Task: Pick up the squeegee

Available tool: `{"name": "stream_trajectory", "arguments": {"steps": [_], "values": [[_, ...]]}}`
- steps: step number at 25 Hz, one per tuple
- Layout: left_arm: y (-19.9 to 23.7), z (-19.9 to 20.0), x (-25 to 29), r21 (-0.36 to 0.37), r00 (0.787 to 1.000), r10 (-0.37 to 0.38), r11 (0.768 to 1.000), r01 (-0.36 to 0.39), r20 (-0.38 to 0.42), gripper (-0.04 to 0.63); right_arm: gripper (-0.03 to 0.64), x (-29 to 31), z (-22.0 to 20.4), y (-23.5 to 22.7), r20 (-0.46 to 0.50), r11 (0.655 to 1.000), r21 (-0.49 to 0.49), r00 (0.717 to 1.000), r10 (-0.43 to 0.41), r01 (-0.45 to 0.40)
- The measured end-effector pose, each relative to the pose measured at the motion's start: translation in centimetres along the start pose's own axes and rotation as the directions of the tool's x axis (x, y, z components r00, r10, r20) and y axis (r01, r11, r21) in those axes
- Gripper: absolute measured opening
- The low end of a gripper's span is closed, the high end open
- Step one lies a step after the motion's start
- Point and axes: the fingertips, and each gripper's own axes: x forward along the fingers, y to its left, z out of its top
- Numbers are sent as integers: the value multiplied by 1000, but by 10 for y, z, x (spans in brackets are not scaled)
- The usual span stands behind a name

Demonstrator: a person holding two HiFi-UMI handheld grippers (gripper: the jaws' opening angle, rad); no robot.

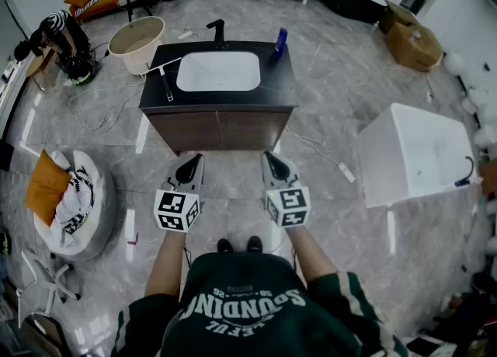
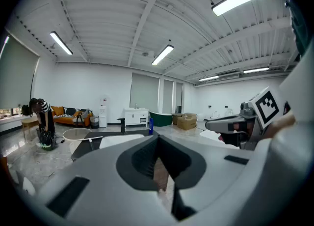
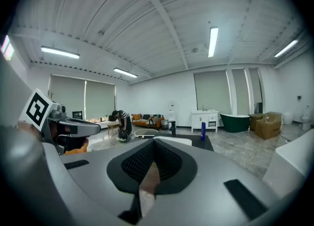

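The vanity [image 1: 219, 119] stands mid-floor straight ahead of the person. Its black top carries a white sink [image 1: 218, 72], and a white tub [image 1: 415, 154] sits well apart to the right. Low in the head view, the left gripper [image 1: 192, 161] and right gripper [image 1: 269, 158] are held side by side over the floor, short of the cabinet front. Both tip slightly down toward the vanity, which looks like a ready stance before any reach begins. Each gripper's own view shows its jaws clenched together with nothing between them, so they would need to part before a grab. The squeegee [image 1: 165, 84] lies flat on the strip of counter left of the sink, its pale blade across the far end and its dark handle running back toward the front edge, an easy end to take from this side. It lies ahead of the left gripper and a little to its left, well apart from it, and farther still from the right one. The left gripper looks the natural one to use.
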Motion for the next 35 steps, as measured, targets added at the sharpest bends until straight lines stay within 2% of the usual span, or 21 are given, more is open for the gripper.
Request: {"name": "stream_trajectory", "arguments": {"steps": [20,27,35], "values": [[44,-9,1,18,999,-44,999,44,1,2,2,30,-5,32,8,999,49,1000,-18,17],[50,-12,2,25,998,-70,997,70,-5,2,2,29,-10,35,4,997,65,999,-36,36],[64,-15,23,25,998,-59,998,59,-14,2,2,49,-19,19,1,995,93,1000,-29,28]]}}
